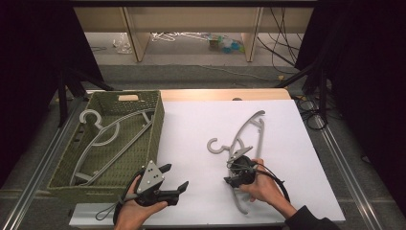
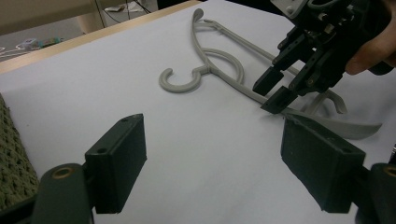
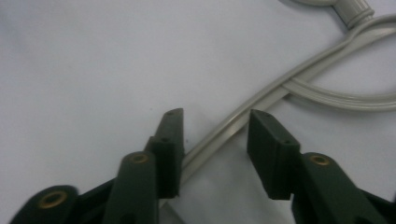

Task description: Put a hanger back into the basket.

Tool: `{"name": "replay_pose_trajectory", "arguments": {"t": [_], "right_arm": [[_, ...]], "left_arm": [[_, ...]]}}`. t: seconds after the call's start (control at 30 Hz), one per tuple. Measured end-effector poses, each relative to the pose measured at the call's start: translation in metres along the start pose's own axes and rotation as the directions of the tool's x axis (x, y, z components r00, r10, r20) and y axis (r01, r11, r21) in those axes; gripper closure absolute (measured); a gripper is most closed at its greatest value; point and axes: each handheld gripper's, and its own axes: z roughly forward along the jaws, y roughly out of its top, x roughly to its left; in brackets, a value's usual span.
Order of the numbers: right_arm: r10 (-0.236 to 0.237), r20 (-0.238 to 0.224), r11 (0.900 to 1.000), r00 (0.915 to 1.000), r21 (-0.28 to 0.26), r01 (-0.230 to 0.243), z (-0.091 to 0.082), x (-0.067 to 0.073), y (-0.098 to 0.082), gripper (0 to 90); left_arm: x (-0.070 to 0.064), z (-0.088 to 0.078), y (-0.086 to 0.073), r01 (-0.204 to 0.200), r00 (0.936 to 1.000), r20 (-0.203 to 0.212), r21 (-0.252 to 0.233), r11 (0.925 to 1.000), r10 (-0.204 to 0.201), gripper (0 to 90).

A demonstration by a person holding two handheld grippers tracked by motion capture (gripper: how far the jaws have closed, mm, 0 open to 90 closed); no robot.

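Note:
A grey plastic hanger (image 1: pixel 250 128) lies on the white sheet (image 1: pixel 191 124), its hook (image 1: pixel 215 146) pointing left. My right gripper (image 1: pixel 231 178) is down at the hanger's near arm. In the right gripper view the arm (image 3: pixel 261 100) runs between the two jaws of the gripper (image 3: pixel 215 140), close to the left pad, with a gap beside the right pad. My left gripper (image 1: pixel 176 176) stands open and empty near the front edge, aimed at the hanger (image 2: pixel 219 56) and at the right gripper (image 2: pixel 273 94).
A green woven basket (image 1: pixel 158 129) stands at the left of the table and holds another grey hanger (image 1: pixel 112 134). Dark curtains flank the table, and cables lie on the floor behind it.

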Motion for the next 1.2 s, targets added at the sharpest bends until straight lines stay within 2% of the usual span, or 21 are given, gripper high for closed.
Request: {"name": "replay_pose_trajectory", "arguments": {"t": [0.03,0.07,0.17,0.2,0.23,0.27,0.3,0.33,0.37,0.5,0.57,0.6,0.63,0.93,1.07,1.2], "right_arm": [[-0.014,-0.016,1.000,0.9998,-0.007,0.014,-0.002,-0.001,0.000,62.1],[-0.013,-0.051,1.000,0.9986,-0.007,0.012,-0.007,-0.003,0.001,71.7],[-0.004,-0.068,1.000,0.9977,-0.012,0.003,-0.007,-0.005,0.001,72.2],[0.036,-0.063,0.999,0.9973,-0.003,-0.036,-0.008,-0.005,0.000,71.1],[0.043,-0.058,0.999,0.9974,0.003,-0.043,-0.008,-0.004,0.001,66.8],[0.059,-0.021,0.998,0.9981,0.025,-0.058,-0.006,-0.002,0.001,56.8],[0.065,-0.003,0.997,0.9979,0.031,-0.065,-0.003,-0.002,0.000,54.3],[0.073,0.003,0.997,0.9973,0.039,-0.074,-0.002,0.000,-0.001,53.8],[0.058,0.009,0.998,0.9983,0.039,-0.059,-0.002,0.001,0.000,52.1],[0.056,0.014,0.997,0.9984,0.056,-0.056,-0.001,0.001,0.001,53.7],[0.052,0.019,0.997,0.9985,0.061,-0.053,0.000,0.003,0.002,53.7],[0.047,0.032,0.995,0.9984,0.085,-0.050,0.000,0.005,0.004,54.0],[0.047,0.032,0.995,0.9984,0.085,-0.050,0.000,0.005,0.004,54.0],[-0.028,0.000,0.995,0.9996,0.096,0.028,-0.001,0.000,0.004,61.8],[-0.089,-0.032,0.990,0.9955,0.106,0.092,-0.003,-0.003,0.003,73.7],[-0.122,-0.059,0.985,0.9908,0.112,0.128,-0.005,-0.005,0.002,81.4]], "left_arm": [[0.000,0.000,0.000,-0.003,1.0000,0.000,0.000,1.0000,0.003,22.5],[0.000,0.000,-0.001,-0.004,1.0000,-0.001,0.005,1.0000,0.004,22.5],[0.000,0.000,-0.001,-0.005,1.0000,-0.007,0.012,0.9999,0.005,22.5],[0.000,0.000,-0.001,-0.003,1.0000,-0.003,0.006,1.0000,0.003,22.6],[-0.001,0.000,-0.001,-0.003,1.0000,0.004,0.012,0.9999,0.003,22.6],[-0.001,0.000,-0.002,-0.001,1.0000,0.004,0.013,0.9999,0.001,22.6],[-0.001,0.000,-0.001,-0.007,1.0000,0.001,0.011,0.9999,0.007,22.6],[0.000,0.000,-0.001,-0.008,1.0000,0.002,0.009,0.9999,0.008,22.7],[0.000,0.001,0.000,-0.005,1.0000,0.002,0.006,1.0000,0.005,22.7],[0.000,0.001,-0.001,-0.015,0.9999,0.003,0.018,0.9997,0.015,23.4],[0.000,0.002,-0.001,-0.008,0.9999,0.009,0.008,0.9999,0.008,23.7],[-0.001,0.002,0.000,-0.016,0.9998,0.007,0.009,0.9998,0.016,24.0],[-0.001,0.002,0.000,-0.016,0.9998,0.007,0.009,0.9998,0.016,24.0],[0.001,0.000,0.000,-0.010,0.9999,0.003,-0.002,0.9999,0.010,24.7],[0.001,-0.001,-0.001,-0.009,1.0000,-0.002,0.002,1.0000,0.009,24.9],[0.003,-0.002,-0.001,-0.011,0.9999,-0.007,0.002,0.9999,0.011,25.0]]}}
